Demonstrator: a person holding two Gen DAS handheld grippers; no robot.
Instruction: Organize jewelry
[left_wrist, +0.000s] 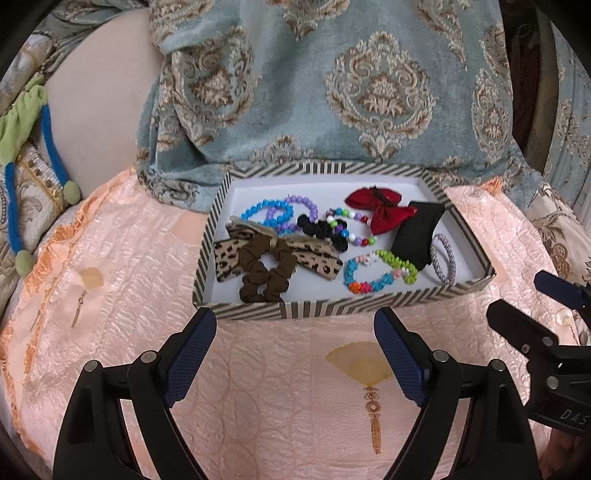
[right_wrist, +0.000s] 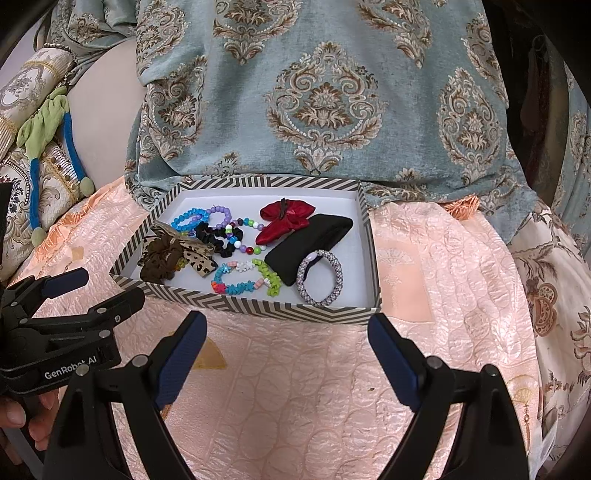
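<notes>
Left claw (left_wrist: 295, 328) released, nothing between fingers, hovering over pink bedspread (left_wrist: 280, 398) just short of striped box (left_wrist: 343, 304). Right claw (right_wrist: 286, 332) same — spread wide, empty. Box holds jewelry: brown scrunchie (left_wrist: 264, 275), red bow (left_wrist: 380, 208), bead bracelets (left_wrist: 380, 271), black pouch (right_wrist: 308, 242), grey ring bracelet (right_wrist: 321, 277).

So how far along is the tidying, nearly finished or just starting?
It looks nearly finished. Done: the bracelets, scrunchies and red bow already lie in the striped box. In hand: nothing; the left gripper and right gripper are open over the pink quilt. No loose jewelry shows outside the box.
</notes>
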